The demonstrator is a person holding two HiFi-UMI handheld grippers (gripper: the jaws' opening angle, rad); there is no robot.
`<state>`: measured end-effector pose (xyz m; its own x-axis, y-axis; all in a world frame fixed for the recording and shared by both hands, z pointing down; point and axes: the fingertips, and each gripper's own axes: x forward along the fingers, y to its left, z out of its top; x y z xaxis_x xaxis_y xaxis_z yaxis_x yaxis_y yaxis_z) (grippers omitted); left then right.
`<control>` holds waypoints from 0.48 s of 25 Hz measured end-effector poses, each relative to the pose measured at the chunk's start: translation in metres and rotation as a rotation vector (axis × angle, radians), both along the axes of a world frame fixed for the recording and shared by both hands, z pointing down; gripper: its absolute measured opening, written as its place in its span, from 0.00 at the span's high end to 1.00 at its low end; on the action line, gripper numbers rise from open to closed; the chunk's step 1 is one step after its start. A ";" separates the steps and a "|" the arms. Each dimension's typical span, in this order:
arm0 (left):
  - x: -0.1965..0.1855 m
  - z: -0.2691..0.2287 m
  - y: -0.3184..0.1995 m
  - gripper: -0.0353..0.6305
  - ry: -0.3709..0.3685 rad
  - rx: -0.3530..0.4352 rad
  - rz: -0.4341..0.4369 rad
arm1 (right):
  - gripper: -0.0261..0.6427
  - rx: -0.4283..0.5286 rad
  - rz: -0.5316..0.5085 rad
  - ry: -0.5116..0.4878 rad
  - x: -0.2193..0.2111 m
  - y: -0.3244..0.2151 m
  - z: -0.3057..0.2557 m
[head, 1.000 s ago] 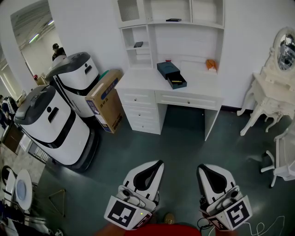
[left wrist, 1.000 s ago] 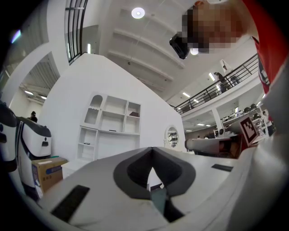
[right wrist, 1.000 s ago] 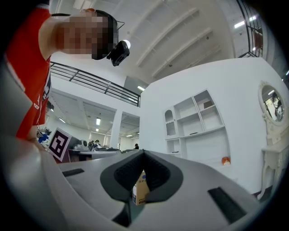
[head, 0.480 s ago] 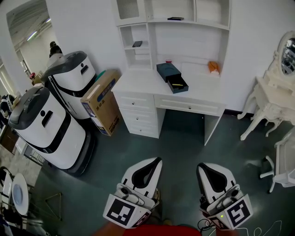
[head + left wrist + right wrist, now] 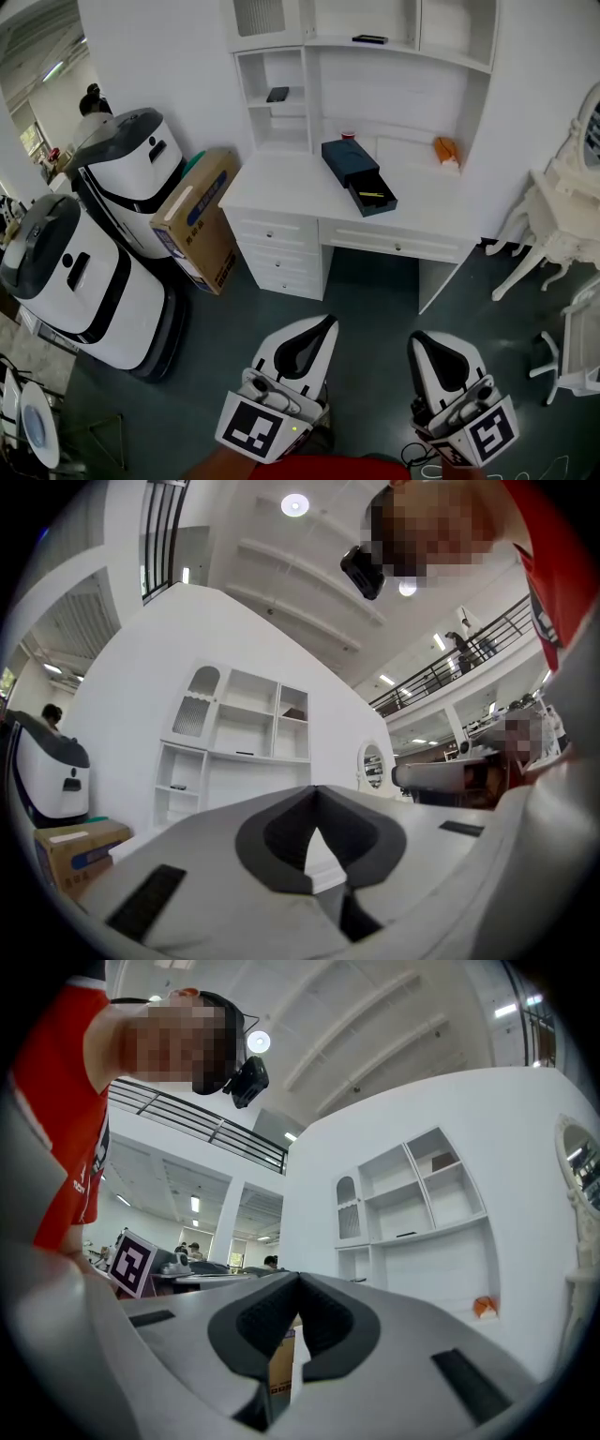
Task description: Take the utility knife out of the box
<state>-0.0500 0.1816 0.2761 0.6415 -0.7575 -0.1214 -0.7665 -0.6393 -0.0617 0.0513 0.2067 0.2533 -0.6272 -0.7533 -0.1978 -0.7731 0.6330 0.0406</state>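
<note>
A dark blue box [image 5: 349, 161] lies on the white desk [image 5: 281, 183], and its drawer [image 5: 373, 199] is pulled out toward me. Inside the drawer shows a thin yellow utility knife [image 5: 373, 195]. Both grippers are low in the head view, well short of the desk and over the floor. My left gripper [image 5: 326, 322] has its tips together with nothing between them, as the left gripper view [image 5: 316, 789] confirms. My right gripper [image 5: 423, 338] is also shut and empty [image 5: 298, 1277]. Both point at the desk.
The desk has drawers [image 5: 279, 232] on its left and a shelf unit [image 5: 375, 56] above. A cardboard box [image 5: 195, 217] leans on its left side, beside two white and grey machines [image 5: 75, 281]. A white vanity table [image 5: 553, 225] and a chair [image 5: 577, 347] stand at the right. An orange object [image 5: 446, 149] lies on the desk.
I have moved closer to the desk, which now sits larger and lower in the head view. Both grippers came forward with me and stay shut.
</note>
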 end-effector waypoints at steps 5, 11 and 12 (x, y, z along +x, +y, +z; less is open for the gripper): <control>-0.020 -0.002 -0.052 0.89 0.015 0.002 0.018 | 0.97 0.009 0.010 0.018 -0.020 -0.050 -0.001; -0.036 0.000 -0.099 0.89 0.018 -0.004 0.028 | 0.97 -0.006 0.031 0.028 -0.032 -0.098 0.000; -0.037 0.003 -0.105 0.89 0.018 -0.012 0.030 | 0.97 -0.007 0.034 0.030 -0.033 -0.105 0.000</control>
